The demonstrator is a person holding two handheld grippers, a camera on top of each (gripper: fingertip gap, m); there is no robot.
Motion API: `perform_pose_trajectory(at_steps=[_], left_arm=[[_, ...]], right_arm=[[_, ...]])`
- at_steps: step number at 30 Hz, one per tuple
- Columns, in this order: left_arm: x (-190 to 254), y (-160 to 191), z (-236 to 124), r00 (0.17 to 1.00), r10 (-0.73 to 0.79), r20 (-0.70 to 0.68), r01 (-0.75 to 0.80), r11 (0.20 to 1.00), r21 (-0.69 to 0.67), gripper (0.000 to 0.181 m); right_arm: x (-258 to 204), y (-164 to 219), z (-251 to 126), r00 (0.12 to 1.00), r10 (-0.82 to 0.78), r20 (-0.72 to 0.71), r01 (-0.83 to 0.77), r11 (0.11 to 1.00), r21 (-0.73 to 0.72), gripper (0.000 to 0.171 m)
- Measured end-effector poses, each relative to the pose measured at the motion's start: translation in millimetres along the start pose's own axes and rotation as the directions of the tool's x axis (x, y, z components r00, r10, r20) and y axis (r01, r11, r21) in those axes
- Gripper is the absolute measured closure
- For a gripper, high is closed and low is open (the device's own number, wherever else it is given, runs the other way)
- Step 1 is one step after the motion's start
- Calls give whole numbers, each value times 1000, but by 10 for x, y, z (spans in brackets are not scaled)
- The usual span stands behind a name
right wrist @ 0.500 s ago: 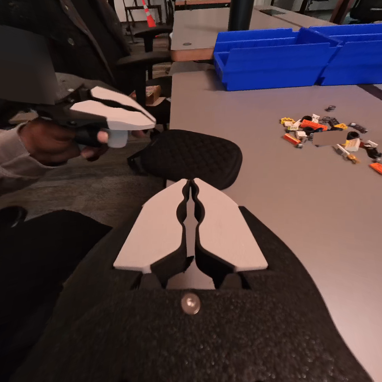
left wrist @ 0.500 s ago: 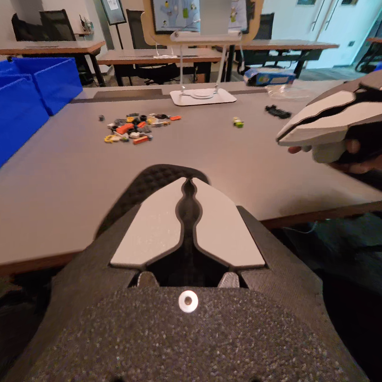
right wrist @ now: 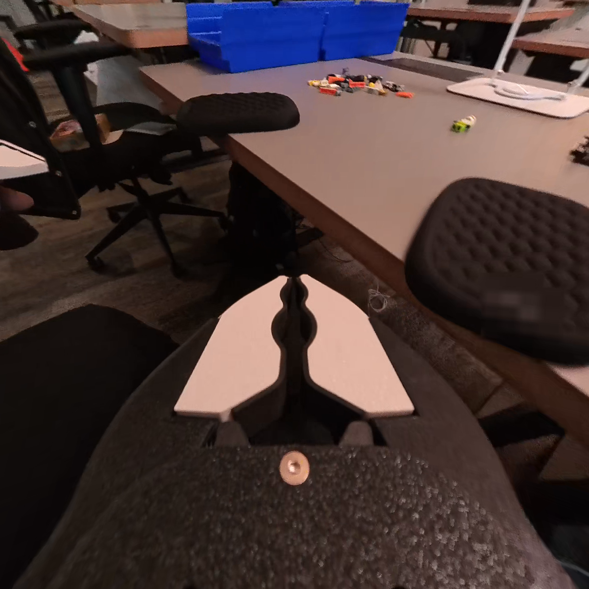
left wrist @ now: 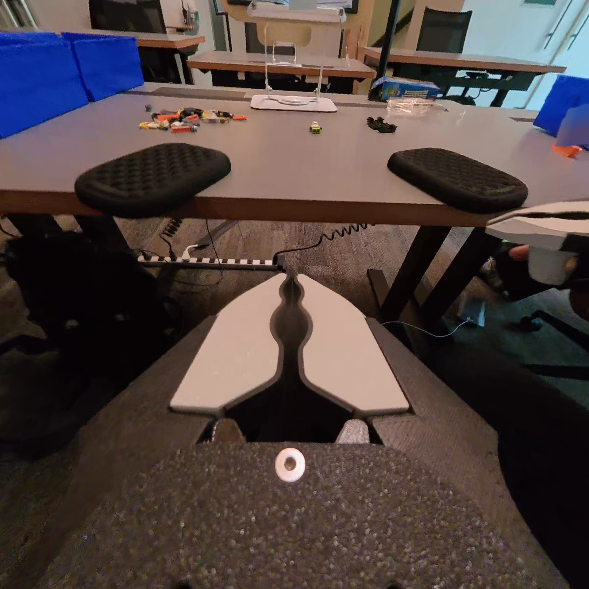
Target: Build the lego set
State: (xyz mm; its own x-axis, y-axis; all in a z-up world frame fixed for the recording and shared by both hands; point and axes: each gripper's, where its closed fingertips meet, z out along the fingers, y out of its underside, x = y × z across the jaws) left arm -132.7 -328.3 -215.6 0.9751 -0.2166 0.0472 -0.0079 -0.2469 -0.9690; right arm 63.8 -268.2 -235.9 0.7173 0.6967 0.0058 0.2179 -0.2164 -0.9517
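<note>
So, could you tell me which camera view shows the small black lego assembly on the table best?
The left wrist view: the black lego assembly lies whole on the grey table, right of the green-and-white minifigure. The right wrist view shows only a blurred part of it, cut off at the right edge.

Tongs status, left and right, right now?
Left tongs: closed, holding nothing, off the table's near edge.
Right tongs: closed, holding nothing, also short of the table.

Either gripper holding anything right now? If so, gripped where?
Nothing held. Left gripper and right gripper are both shut and empty, below the table edge; the loose multicoloured lego pieces lie untouched on the grey table.
</note>
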Motion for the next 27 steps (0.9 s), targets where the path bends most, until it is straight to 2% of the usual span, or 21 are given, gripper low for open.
perform_pose_trajectory(at_steps=[3, 6, 9, 12, 16, 20, 24, 27], left_arm=[[-137, 210, -50, 999, -25, 32, 26, 1000, -11, 181], [-336, 458, 39, 997, -61, 49, 63, 998, -27, 181], [-562, 712, 216, 994, -87, 69, 89, 996, -20, 181], [-825, 786, 509, 994, -78, 78, 77, 997, 20, 181], [-1180, 452, 920, 993, 39, 107, -49, 995, 88, 181], [-1397, -229, 1224, 977, 154, 146, -177, 972, 154, 181], [-1293, -856, 1595, 982, 160, 103, -176, 970, 170, 181], [-1027, -1148, 1875, 992, 127, 19, -128, 983, 134, 181]], right_arm=[[-24, 78, -147, 999, -20, -33, 20, 1000, -3, 168], [-55, 53, -140, 999, -37, -32, 37, 999, 7, 167], [-71, -19, 5, 996, -84, -31, 85, 996, 22, 167], [-89, -145, 267, 991, -134, -9, 134, 990, 51, 166], [-83, -386, 658, 957, -290, -25, 291, 952, 91, 164], [56, -570, 956, 888, -449, -101, 458, 884, 96, 166], [265, -803, 1021, 947, -314, -75, 321, 938, 129, 166], [525, -1073, 990, 974, -205, -101, 220, 962, 164, 166]])
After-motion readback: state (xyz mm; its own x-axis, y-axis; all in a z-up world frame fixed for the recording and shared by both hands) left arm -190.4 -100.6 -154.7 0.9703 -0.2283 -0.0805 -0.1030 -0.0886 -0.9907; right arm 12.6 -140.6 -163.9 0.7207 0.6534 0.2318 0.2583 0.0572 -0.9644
